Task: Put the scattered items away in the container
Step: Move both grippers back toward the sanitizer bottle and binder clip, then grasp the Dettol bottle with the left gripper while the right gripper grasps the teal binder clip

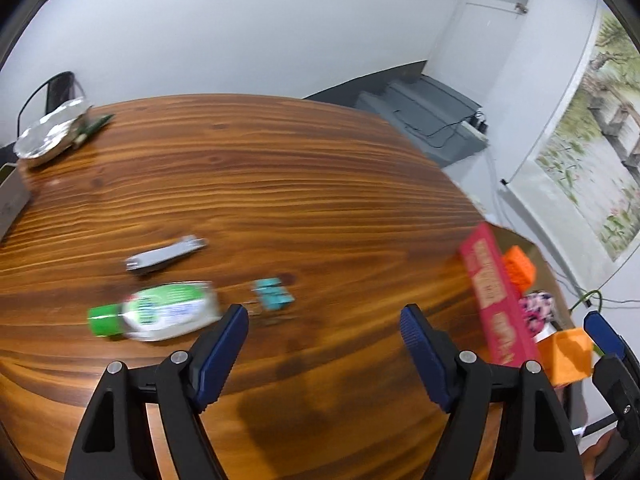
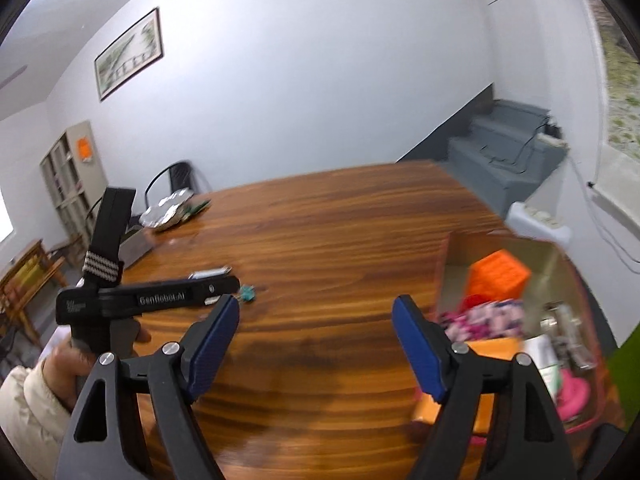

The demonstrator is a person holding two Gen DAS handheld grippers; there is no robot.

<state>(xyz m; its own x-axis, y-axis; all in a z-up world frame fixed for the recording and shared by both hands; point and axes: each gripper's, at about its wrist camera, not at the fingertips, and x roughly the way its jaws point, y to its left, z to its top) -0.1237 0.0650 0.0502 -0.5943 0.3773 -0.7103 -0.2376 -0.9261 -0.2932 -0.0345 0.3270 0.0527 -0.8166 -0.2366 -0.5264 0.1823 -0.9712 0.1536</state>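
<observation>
Between picks, both sets of fingers released and empty.
Next: left gripper closes on the bottle just left of its fingers.

A wooden table carries everything. Taking the bottle with its green cap as the mark: it lies on its side near the front edge. A grey flat tool lies just behind it. A teal clip lies just to its right. The box of items sits well to its right, at the table's edge. A foil tray sits far behind it, at the back left corner.
</observation>
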